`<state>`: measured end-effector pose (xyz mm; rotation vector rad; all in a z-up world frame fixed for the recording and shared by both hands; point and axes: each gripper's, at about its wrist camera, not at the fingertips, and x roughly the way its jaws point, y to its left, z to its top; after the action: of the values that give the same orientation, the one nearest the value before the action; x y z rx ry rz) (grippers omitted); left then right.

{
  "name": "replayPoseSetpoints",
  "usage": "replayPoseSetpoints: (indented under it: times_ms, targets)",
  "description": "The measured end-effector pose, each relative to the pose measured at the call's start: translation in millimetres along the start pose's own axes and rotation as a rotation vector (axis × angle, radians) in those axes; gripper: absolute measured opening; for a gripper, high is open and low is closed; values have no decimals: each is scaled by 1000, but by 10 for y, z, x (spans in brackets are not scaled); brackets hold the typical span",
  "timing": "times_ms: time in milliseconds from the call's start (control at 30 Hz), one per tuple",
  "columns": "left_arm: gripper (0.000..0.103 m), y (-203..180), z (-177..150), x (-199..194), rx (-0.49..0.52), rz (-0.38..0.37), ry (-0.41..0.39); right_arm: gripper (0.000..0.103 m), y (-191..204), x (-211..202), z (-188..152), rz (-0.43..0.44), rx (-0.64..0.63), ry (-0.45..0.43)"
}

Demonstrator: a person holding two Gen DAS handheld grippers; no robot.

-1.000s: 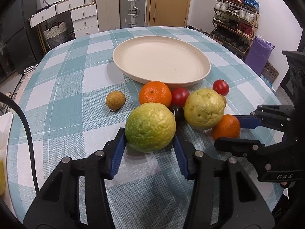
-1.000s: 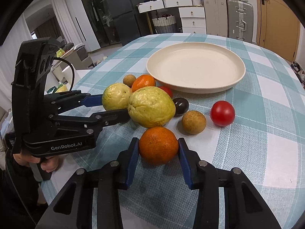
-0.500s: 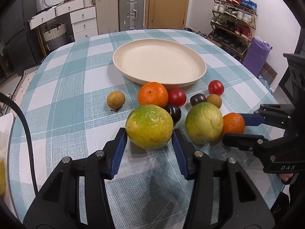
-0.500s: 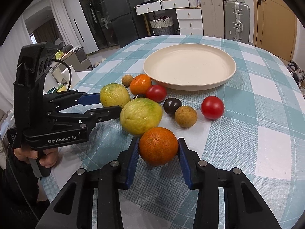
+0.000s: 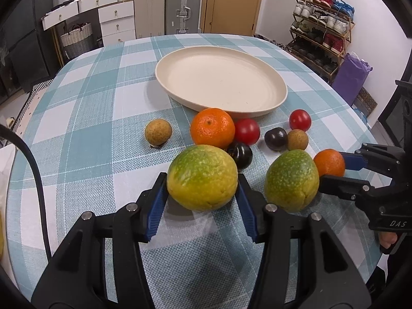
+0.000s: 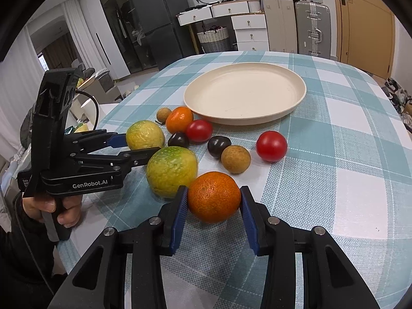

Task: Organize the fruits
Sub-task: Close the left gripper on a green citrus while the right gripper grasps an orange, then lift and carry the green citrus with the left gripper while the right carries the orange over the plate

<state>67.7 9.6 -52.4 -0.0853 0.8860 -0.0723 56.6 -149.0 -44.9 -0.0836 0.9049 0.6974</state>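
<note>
My left gripper (image 5: 202, 193) is shut on a green-yellow guava (image 5: 202, 177), held just above the checked cloth; it also shows in the right wrist view (image 6: 145, 134). My right gripper (image 6: 213, 206) is shut on an orange (image 6: 214, 197), seen from the left wrist view (image 5: 329, 162). A second guava (image 5: 291, 180) lies between them on the table (image 6: 171, 171). An empty cream plate (image 5: 221, 77) sits beyond the fruit (image 6: 244, 92).
Loose on the cloth: another orange (image 5: 212, 127), two red tomatoes (image 5: 246, 131) (image 5: 300, 120), two dark plums (image 5: 242, 154) (image 5: 275, 138), two brown longans (image 5: 157, 131) (image 5: 297, 139). The table edge curves close on the right. Suitcases and drawers stand behind.
Both grippers have pulled back from the plate toward the near edge with their fruit, rising slightly. The loose guava now lies apart from the other fruit.
</note>
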Motion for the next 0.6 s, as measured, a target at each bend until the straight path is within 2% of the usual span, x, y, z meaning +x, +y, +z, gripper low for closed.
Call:
replayPoseSetpoints:
  times_ms: [100,600]
  targets:
    - [46,34,-1,-28,-15,-11,-23,41,-13,-16,4,-4,-1,-8]
    - [46,3,105,-295,-13,-36,-142,41,-119,-132,159,-20,25,-80]
